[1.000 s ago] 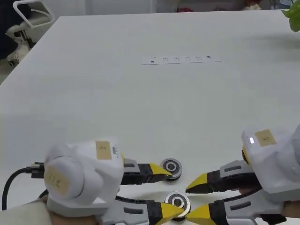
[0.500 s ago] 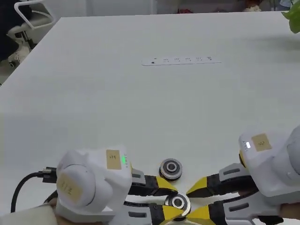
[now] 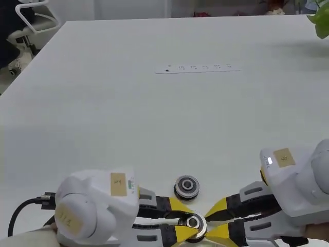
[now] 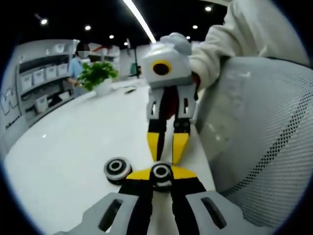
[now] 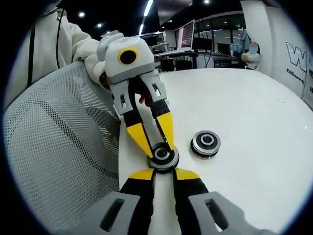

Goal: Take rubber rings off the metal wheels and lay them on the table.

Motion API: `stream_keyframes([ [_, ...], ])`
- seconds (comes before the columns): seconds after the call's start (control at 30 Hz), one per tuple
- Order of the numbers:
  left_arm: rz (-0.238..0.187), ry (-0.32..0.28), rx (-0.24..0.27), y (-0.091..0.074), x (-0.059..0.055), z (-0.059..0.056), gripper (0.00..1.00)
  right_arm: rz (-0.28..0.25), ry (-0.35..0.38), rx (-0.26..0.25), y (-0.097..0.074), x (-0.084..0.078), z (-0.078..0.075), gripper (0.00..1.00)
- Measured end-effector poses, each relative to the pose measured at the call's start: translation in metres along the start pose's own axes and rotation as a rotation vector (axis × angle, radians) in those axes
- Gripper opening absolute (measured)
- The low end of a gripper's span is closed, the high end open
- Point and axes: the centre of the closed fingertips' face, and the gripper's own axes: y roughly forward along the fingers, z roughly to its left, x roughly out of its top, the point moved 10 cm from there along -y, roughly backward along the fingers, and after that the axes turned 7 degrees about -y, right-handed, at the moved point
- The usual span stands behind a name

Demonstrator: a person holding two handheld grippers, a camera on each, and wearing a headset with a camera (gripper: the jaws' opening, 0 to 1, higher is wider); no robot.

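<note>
**Head view.** Bright, even, diffuse light from overhead. The white table (image 3: 154,118) is close to washed out, with low contrast. Shadows are faint: a thin, soft one lies at the base of the far wheel (image 3: 186,186). The centre is sharp. The plant (image 3: 323,18) at 2 o'clock is blurred.

**Left gripper view.** Heavy fisheye bending toward the rim under a dark ceiling. A strip light (image 4: 139,19) at 12 o'clock and spotlights (image 4: 44,21) at 10 o'clock are burnt out to white. The tabletop has a pale sheen. The shelves (image 4: 36,78) at 9 o'clock are soft.

**Right gripper view.** Same distortion. Small highlights show on the metal of the near wheel (image 5: 164,157). The mesh chair (image 5: 54,147) at 9 o'clock is stretched and curved.
</note>
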Motion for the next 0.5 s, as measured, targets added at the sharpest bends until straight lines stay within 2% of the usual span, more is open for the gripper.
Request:
stream_keyframes([
  [0.13,-0.005,0.0,0.0,-0.0008,-0.001,-0.0001,0.14,-0.01,0.009,0.002,0.0009,0.0003,0.0001,0.13],
  [0.23,-0.008,-0.002,0.0,-0.0007,-0.0015,0.0002,0.14,-0.015,-0.004,-0.003,0.0041,0.0034,0.0002,0.19],
  [0.3,-0.008,-0.003,0.0,-0.0009,-0.0016,0.0002,0.14,-0.009,-0.027,-0.007,0.0059,0.0037,0.0014,0.19],
  [0.5,-0.01,-0.02,-0.004,-0.002,-0.0022,0.001,0.13,-0.013,-0.032,-0.002,0.0043,0.0037,0.0007,0.17],
])
